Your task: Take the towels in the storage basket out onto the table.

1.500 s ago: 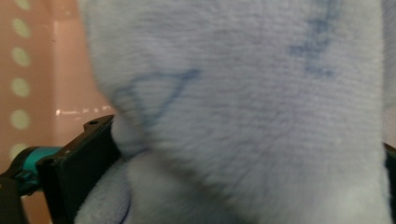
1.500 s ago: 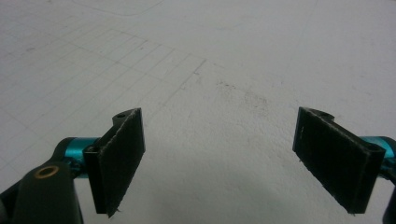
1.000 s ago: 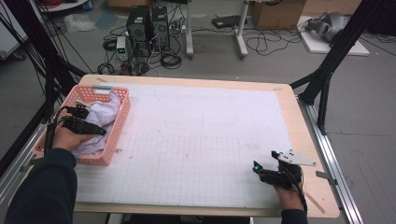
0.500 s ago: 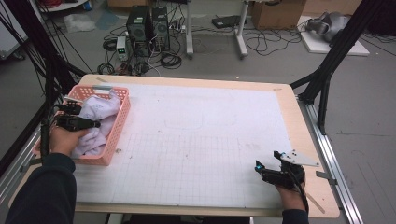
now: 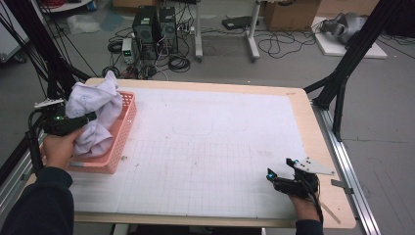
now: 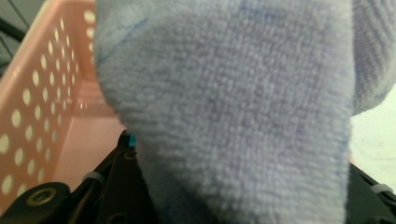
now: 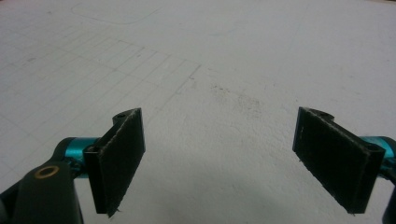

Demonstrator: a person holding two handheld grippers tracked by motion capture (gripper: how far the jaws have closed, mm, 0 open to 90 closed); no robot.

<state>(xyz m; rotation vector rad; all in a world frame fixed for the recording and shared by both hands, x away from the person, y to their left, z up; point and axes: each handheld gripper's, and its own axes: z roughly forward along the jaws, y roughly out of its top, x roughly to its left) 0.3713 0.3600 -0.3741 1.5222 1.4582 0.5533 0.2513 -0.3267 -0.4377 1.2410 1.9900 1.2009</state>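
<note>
No writing is readable anywhere. The left gripper [image 5: 73, 122], raised beside the pink perforated plastic basket [image 5: 120, 142] at the table's left edge, has just been closing its jaws and pinches the pale lavender terry cloth [image 5: 93, 115], which hangs over the basket. The right gripper [image 5: 281, 180] rests low near the white gridded mat's [image 5: 205, 147] front right corner, jaws spread with nothing between them.

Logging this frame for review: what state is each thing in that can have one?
Left tool: shut on the towel, jaws just closed.
Towel: bunched, lifted partly out of the basket.
Pink basket: upright at the table's left edge.
Right tool: open, nothing between its jaws, low over the white mat.
</note>
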